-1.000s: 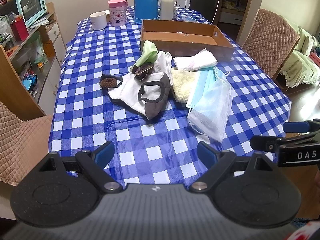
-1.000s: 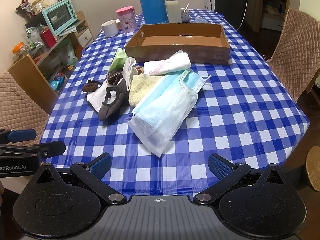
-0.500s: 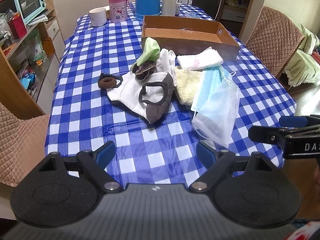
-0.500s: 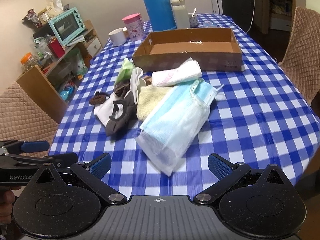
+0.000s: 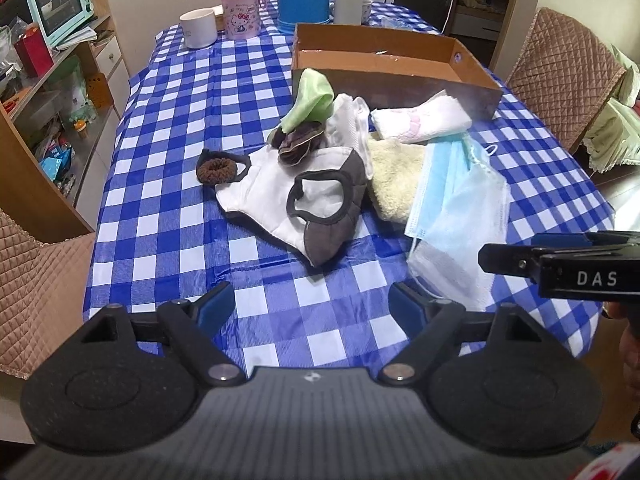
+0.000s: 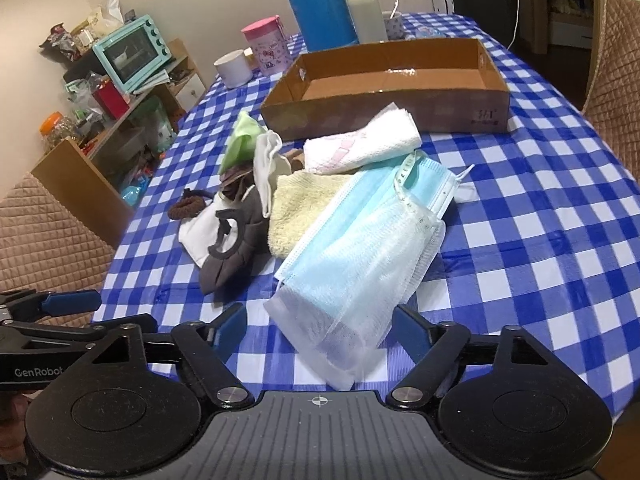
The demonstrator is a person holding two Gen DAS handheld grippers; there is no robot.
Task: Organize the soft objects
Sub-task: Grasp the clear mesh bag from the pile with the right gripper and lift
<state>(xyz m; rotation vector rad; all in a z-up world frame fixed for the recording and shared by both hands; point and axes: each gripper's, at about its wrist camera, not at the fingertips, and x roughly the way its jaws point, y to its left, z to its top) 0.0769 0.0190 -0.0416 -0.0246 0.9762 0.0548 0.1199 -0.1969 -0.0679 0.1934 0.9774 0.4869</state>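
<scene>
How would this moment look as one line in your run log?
stage: approach | left claw: open, empty | right claw: open, nearing mesh bag over blue mask | cardboard box: empty

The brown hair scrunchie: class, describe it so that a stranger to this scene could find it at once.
Start at the cardboard box on the checked tablecloth; the pile of soft things lies before it. At the pile's left edge sits the brown hair scrunchie, the only fuzzy ring there.
</scene>
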